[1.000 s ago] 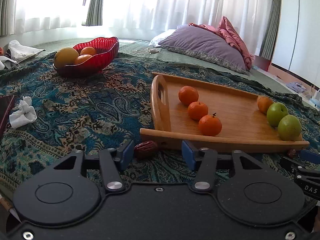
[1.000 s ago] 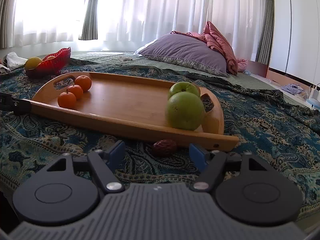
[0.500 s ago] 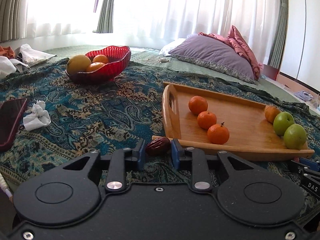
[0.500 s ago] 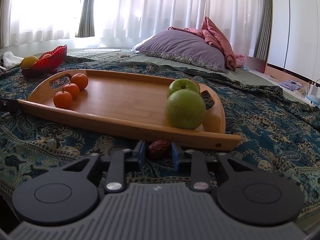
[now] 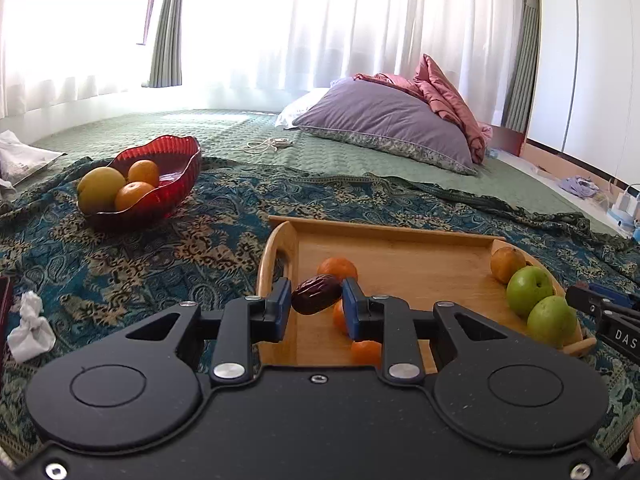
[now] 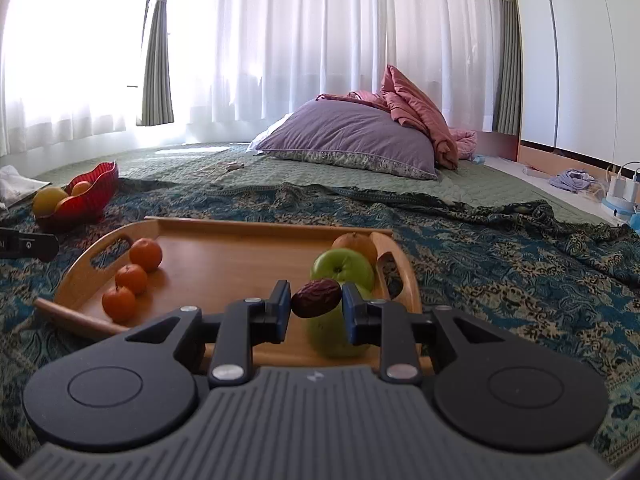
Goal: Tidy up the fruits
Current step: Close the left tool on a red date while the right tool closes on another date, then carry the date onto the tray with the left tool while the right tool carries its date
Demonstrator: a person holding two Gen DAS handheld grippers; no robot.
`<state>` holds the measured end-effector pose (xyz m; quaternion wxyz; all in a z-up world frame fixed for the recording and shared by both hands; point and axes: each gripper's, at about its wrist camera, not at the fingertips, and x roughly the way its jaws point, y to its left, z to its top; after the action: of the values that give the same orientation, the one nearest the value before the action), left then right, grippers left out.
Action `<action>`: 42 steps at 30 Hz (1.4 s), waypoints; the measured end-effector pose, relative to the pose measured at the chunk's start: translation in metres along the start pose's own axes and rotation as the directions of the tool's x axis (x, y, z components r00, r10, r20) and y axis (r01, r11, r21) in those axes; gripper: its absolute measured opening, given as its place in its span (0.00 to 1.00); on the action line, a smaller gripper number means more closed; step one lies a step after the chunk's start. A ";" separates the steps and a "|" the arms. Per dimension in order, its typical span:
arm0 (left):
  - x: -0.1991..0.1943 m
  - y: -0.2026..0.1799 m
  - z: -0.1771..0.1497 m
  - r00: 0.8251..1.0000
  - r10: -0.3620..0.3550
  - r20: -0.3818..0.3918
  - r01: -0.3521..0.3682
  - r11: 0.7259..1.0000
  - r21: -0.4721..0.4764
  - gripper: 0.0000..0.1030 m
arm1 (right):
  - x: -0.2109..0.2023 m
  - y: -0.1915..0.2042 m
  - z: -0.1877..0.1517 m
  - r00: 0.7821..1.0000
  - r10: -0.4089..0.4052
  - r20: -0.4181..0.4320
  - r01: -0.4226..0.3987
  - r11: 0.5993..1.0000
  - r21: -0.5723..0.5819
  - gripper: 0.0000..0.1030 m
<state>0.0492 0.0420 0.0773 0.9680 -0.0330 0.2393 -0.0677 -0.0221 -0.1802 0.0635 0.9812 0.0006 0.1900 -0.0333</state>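
My left gripper [image 5: 316,306] is shut on a dark red date [image 5: 316,294] and holds it in the air over the left end of the wooden tray [image 5: 400,236]. My right gripper [image 6: 316,306] is shut on a second date [image 6: 316,297] above the tray's right end [image 6: 404,268]. On the tray lie three tangerines [image 6: 132,279], two green apples [image 6: 343,268] and one orange fruit [image 6: 356,244]. The right gripper's tip shows at the right edge of the left wrist view [image 5: 600,308].
A red glass bowl [image 5: 176,184] with citrus fruit stands far left on the patterned blanket. A crumpled tissue [image 5: 30,330] lies at the left. A purple pillow [image 5: 384,128] and pink bedding lie at the back. Chargers [image 6: 622,190] sit on the floor at right.
Both grippers closed on the dates lying in front of the tray, then lifted them up and forward over the tray.
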 end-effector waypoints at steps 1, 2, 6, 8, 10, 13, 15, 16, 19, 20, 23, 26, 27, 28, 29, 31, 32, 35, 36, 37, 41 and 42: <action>0.006 -0.003 0.006 1.000 -0.005 -0.007 0.005 1.000 0.010 0.25 | 0.004 -0.002 0.006 1.000 -0.006 0.002 0.006 1.000 0.003 0.30; 0.011 -0.005 0.012 1.000 -0.006 -0.012 0.007 1.000 0.019 0.25 | 0.009 -0.004 0.013 1.000 -0.015 0.003 0.015 1.000 0.004 0.30; 0.035 -0.011 0.033 0.999 -0.006 -0.037 0.007 1.000 0.030 0.25 | 0.032 -0.013 0.037 0.999 -0.038 -0.019 0.039 0.999 0.015 0.30; 0.046 -0.012 0.041 0.998 -0.015 -0.059 0.016 1.000 0.020 0.25 | 0.044 -0.018 0.048 0.999 -0.043 -0.029 0.044 0.999 0.026 0.30; 0.057 -0.013 0.048 0.997 -0.015 -0.075 0.016 1.000 0.014 0.25 | 0.057 -0.023 0.055 0.998 -0.043 -0.049 0.045 0.999 0.031 0.30; 0.075 -0.016 0.056 0.995 0.000 -0.099 0.003 1.000 0.021 0.25 | 0.073 -0.030 0.063 0.997 -0.022 -0.080 0.026 0.998 0.058 0.30; 0.087 -0.017 0.058 0.994 0.011 -0.113 -0.007 0.999 0.035 0.25 | 0.083 -0.031 0.065 0.995 -0.020 -0.095 0.026 0.998 0.057 0.30; 0.094 -0.018 0.060 0.992 0.016 -0.122 -0.011 0.999 0.039 0.25 | 0.087 -0.031 0.067 0.995 -0.021 -0.100 0.026 0.998 0.050 0.30; 0.113 -0.020 0.065 0.986 0.026 -0.164 -0.021 0.999 0.036 0.25 | 0.099 -0.031 0.073 0.994 -0.023 -0.111 0.026 0.999 0.028 0.30; 0.119 -0.020 0.066 0.984 0.026 -0.177 -0.021 0.999 0.030 0.25 | 0.104 -0.030 0.075 0.993 -0.025 -0.117 0.028 0.999 0.023 0.30; 0.133 -0.021 0.067 0.979 0.024 -0.201 -0.020 1.000 0.021 0.25 | 0.120 -0.029 0.080 0.988 -0.026 -0.155 0.028 1.000 0.011 0.30; 0.144 -0.022 0.067 0.973 0.028 -0.227 -0.023 0.999 0.025 0.25 | 0.133 -0.030 0.083 0.983 -0.023 -0.183 0.024 1.000 0.007 0.30; 0.147 -0.022 0.066 0.971 0.028 -0.237 -0.023 0.999 0.023 0.25 | 0.137 -0.031 0.084 0.981 -0.021 -0.193 0.023 1.000 0.008 0.30; 0.150 -0.021 0.067 0.969 0.028 -0.245 -0.024 1.000 0.021 0.25 | 0.142 -0.032 0.085 0.979 -0.017 -0.205 0.019 1.000 0.011 0.30; 0.152 -0.020 0.066 0.968 0.029 -0.251 -0.025 1.000 0.017 0.25 | 0.146 -0.033 0.085 0.976 -0.012 -0.217 0.016 1.000 0.014 0.30; 0.157 -0.018 0.066 0.963 0.028 -0.266 -0.026 1.000 0.010 0.25 | 0.154 -0.034 0.085 0.970 -0.010 -0.242 0.014 1.000 0.013 0.30; 0.159 -0.018 0.066 0.961 0.026 -0.274 -0.025 1.000 0.007 0.25 | 0.157 -0.035 0.085 0.967 -0.011 -0.253 0.014 1.000 0.012 0.30; 0.168 -0.016 0.065 0.954 0.029 -0.297 -0.028 1.000 0.006 0.25 | 0.168 -0.035 0.084 0.957 -0.010 -0.289 0.012 1.000 0.006 0.30; 0.170 -0.016 0.064 0.953 0.033 -0.301 -0.032 0.999 0.010 0.25 | 0.171 -0.035 0.083 0.954 -0.010 -0.301 0.013 1.000 0.008 0.30; 0.172 -0.016 0.064 0.951 0.039 -0.305 -0.037 0.999 0.014 0.25 | 0.173 -0.035 0.081 0.950 -0.010 -0.313 0.014 1.000 0.011 0.30; 0.179 -0.015 0.062 0.946 0.037 -0.321 -0.036 0.999 0.008 0.25 | 0.182 -0.034 0.076 0.943 -0.022 -0.332 0.028 0.999 0.015 0.28; 0.181 -0.015 0.061 0.945 0.039 -0.325 -0.038 0.999 0.008 0.25 | 0.184 -0.034 0.076 0.943 -0.026 -0.331 0.031 0.999 0.011 0.28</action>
<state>0.2343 0.0030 0.0499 0.9165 -0.0160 0.3961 -0.0535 0.1740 -0.2269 0.0658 0.9349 0.0114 0.3515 -0.0484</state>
